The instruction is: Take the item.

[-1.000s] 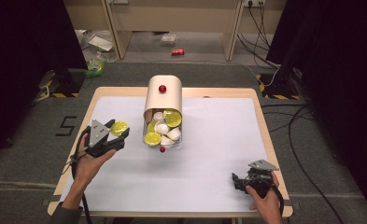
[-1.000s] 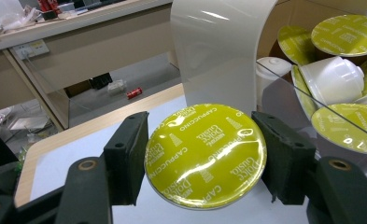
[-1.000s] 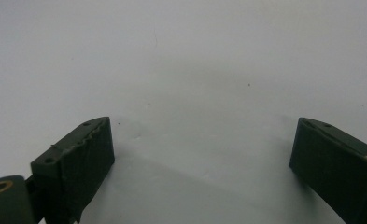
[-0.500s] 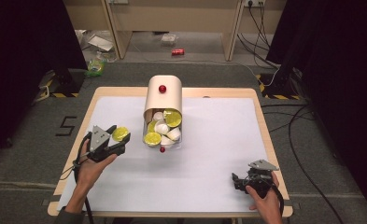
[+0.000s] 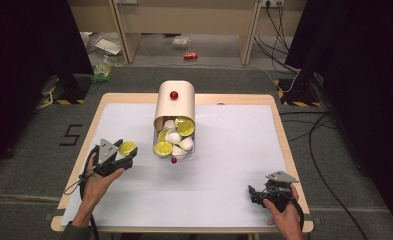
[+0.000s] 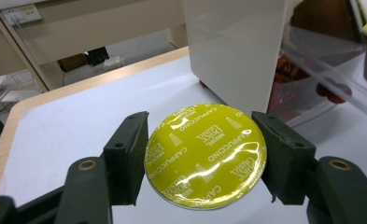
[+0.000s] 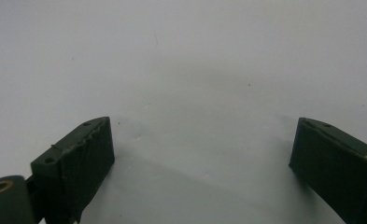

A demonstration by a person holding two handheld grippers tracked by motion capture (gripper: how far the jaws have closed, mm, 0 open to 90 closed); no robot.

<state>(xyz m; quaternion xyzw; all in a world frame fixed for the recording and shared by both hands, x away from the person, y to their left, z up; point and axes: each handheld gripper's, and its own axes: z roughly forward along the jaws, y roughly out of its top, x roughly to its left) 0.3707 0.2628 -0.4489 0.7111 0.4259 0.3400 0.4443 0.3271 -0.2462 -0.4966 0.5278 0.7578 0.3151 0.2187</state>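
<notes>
Your left gripper [image 6: 204, 156] fingers clamp yellow capsule [image 6: 205, 154] beside dispenser [image 5: 174, 104]; right gripper [image 7: 202, 158] fingers spread wide over tabletop [image 5: 234, 155].

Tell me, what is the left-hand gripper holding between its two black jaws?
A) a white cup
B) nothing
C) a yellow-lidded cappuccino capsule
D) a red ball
C: in the left gripper view, the left gripper has its jaws pressed on either side of the cappuccino capsule, whose yellow foil lid reads "Cappuccino".

High view looks down on the table [image 5: 224, 200]; gripper views sit close above it.
</notes>
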